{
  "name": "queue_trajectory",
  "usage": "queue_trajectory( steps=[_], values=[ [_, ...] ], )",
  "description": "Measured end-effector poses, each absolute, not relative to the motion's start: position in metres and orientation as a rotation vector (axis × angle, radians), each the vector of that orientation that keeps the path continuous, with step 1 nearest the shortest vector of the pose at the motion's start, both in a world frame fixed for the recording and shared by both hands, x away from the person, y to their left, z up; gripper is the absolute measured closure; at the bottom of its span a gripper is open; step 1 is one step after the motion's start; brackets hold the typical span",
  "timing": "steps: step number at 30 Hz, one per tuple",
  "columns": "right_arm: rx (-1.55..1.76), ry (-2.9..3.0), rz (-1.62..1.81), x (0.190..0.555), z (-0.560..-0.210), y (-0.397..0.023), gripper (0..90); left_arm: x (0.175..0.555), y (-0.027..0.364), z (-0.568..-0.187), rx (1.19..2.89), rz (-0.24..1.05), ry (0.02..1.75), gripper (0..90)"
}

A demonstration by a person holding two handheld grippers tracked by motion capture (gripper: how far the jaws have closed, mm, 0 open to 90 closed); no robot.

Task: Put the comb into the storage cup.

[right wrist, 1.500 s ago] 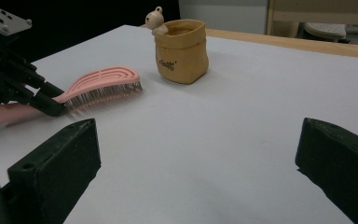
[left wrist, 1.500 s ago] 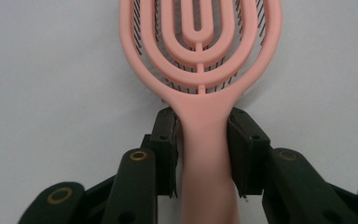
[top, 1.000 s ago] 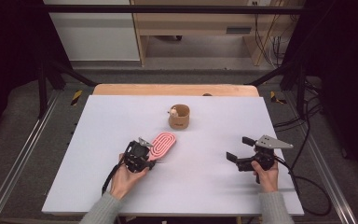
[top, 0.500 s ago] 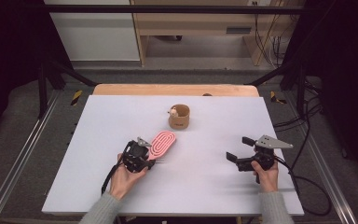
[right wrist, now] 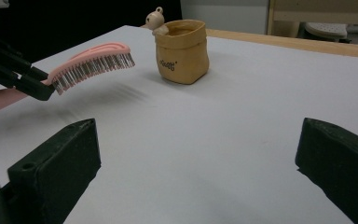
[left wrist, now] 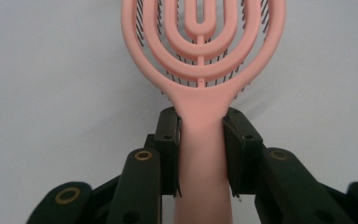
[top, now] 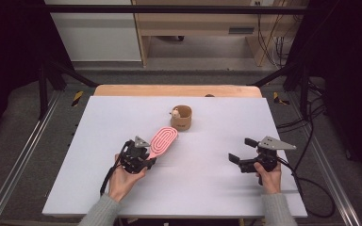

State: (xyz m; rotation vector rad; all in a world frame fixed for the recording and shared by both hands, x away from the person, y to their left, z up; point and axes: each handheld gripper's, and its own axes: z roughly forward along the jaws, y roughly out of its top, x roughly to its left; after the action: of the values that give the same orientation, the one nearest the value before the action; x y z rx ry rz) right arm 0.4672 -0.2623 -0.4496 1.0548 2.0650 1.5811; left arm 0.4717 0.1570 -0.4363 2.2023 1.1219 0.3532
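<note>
- Left gripper [left wrist: 200,154] is clamped on the pink hairbrush [top: 162,141] handle, holding the brush above the table [top: 99,141], bristles down, near the tan pouch-shaped holder [top: 182,117].
- Right gripper [top: 241,151]: jaws apart, empty.
- Step in hand, as judged: carrying. Next move calls for tipping the brush upright over the holder.

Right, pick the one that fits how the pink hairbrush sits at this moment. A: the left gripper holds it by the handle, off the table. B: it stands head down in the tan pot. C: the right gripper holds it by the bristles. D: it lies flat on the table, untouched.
A: the left gripper has its jaws pressed on both sides of the pink hairbrush handle, and the right gripper view shows the brush raised, bristles down, above the table.
</note>
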Motion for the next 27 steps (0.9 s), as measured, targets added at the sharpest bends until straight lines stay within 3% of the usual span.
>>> queue_trajectory(
  steps=[27],
  values=[
    [1.059, 2.061, 1.592, 0.467, -0.449, -0.262, 0.3, 0.46, 0.167, -0.413, 2.085, 0.452, 1.056, 69.4]
  ],
)
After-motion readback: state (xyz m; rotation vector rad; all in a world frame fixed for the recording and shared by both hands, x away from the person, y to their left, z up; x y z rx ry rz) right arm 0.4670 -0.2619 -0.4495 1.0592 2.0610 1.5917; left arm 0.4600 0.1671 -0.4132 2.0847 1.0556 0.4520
